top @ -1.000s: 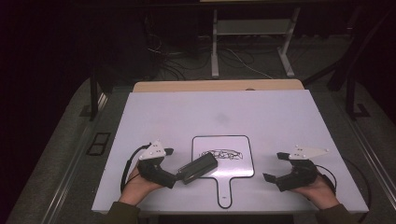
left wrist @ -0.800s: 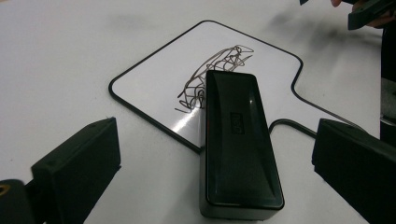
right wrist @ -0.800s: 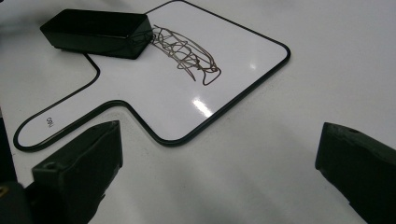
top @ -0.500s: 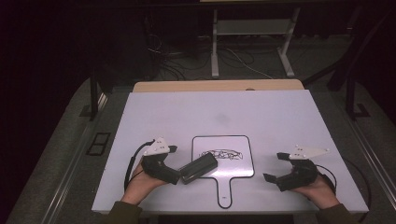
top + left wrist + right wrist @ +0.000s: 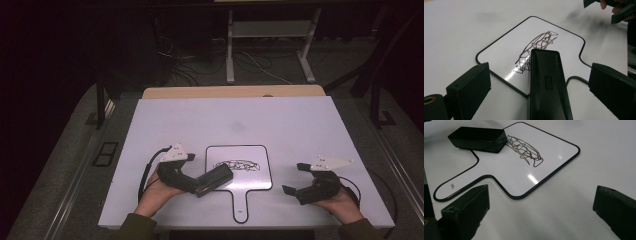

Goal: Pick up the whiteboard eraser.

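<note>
We see a black block eraser [image 5: 547,85] at 12 o'clock between our left gripper [image 5: 539,85]'s wide, just-closing jaws, untouched. Right gripper [image 5: 541,212] is released too. Its view shows small print on the board [image 5: 544,167]'s handle.

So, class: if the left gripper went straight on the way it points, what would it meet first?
The black eraser. It already lies between the left gripper's open fingers, which have just been closing in, its far end on the small whiteboard at the scribble.

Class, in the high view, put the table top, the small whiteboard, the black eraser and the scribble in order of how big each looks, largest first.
1. Table top
2. Small whiteboard
3. and 4. Black eraser and scribble: these look much alike in size, so I won't rank them.
</note>
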### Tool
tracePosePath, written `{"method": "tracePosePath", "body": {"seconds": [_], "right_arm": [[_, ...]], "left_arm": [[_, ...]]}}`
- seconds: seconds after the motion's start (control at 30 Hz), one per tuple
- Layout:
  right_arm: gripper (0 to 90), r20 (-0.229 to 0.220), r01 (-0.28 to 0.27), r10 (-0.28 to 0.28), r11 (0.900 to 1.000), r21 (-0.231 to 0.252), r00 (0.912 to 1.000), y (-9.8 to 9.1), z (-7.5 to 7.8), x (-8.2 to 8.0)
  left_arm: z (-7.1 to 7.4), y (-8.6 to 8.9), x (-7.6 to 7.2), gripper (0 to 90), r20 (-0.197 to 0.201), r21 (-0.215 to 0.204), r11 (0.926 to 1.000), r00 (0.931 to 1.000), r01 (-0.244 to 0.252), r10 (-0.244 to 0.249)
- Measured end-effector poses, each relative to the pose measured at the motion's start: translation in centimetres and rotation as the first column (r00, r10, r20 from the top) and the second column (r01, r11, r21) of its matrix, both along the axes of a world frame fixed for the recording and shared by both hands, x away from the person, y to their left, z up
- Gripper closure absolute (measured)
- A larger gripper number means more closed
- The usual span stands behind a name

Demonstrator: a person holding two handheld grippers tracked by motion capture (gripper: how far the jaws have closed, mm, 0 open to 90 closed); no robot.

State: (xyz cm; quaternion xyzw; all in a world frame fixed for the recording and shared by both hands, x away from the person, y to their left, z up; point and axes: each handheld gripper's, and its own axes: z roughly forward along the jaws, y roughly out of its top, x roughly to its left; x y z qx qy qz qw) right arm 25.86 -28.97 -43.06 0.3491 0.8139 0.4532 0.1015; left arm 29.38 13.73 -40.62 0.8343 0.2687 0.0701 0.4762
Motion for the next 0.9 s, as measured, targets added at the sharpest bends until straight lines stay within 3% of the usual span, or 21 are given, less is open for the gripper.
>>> {"method": "tracePosePath", "body": {"seconds": [0.37, 0.57, 0.77, 0.9], "right_arm": [[0.0, 0.003, 0.007, -0.007, 1.0, 0.003, 1.0, -0.1, 0.1, -0.1], [0.0, -0.001, -0.001, 0.001, 1.0, -0.002, 1.0, 0.0, 0.0, -0.2], [0.0, 0.0, -0.002, 0.002, 1.0, -0.005, 1.0, 0.0, -0.1, -0.1], [0.0, -0.004, -0.004, 0.004, 0.9999, -0.01, 1.0, 0.0, -0.1, 0.0]], "left_arm": [[0.6, -1.9, 0.8, 8.1, 0.021, 0.018, 0.9998, 0.9998, 0.001, -0.002], [0.3, -2.7, 0.5, 13.4, 0.025, 0.079, 0.9966, 0.9994, 0.022, -0.024], [-0.2, -3.2, 0.5, 16.7, 0.0, 0.13, 0.9909, 0.9994, 0.034, -0.035], [-0.4, -3.4, 0.6, 20.1, -0.02, 0.135, 0.99, 0.9991, 0.039, -0.037]]}}
